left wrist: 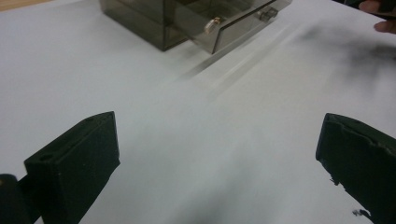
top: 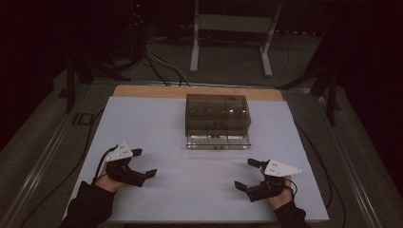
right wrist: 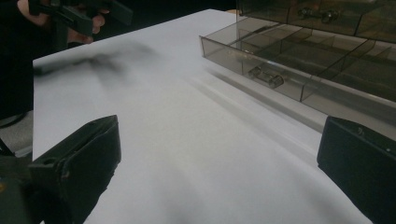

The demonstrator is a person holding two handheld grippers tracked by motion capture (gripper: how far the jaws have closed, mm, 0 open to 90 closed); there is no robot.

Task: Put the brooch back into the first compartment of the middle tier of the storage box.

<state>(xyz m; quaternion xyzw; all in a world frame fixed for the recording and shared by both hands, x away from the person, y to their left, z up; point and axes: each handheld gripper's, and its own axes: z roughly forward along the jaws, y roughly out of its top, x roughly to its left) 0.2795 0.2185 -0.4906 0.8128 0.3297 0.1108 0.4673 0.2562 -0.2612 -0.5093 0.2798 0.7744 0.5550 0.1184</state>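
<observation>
Both tools rest on near desk edge, jaws spread wide, gripping nothing: left tool, right tool. White desk beneath. Smoked-plastic drawer box at far centre, bottom drawer pulled out.

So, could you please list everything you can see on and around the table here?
Drawer box: one, smoky transparent plastic, far middle of the table, bottom drawer pulled partly out, drawer handle clear.
White sheet: one, covers most of the tabletop.
Wooden table edge: one strip, tan, along the far side.
White frame stand: one, on the floor beyond the table.
Cables: several, dark, on the floor behind the table.
Left gripper: one, black, near left, jaws open, nothing held.
Right gripper: one, black, near right, jaws open, nothing held.
</observation>
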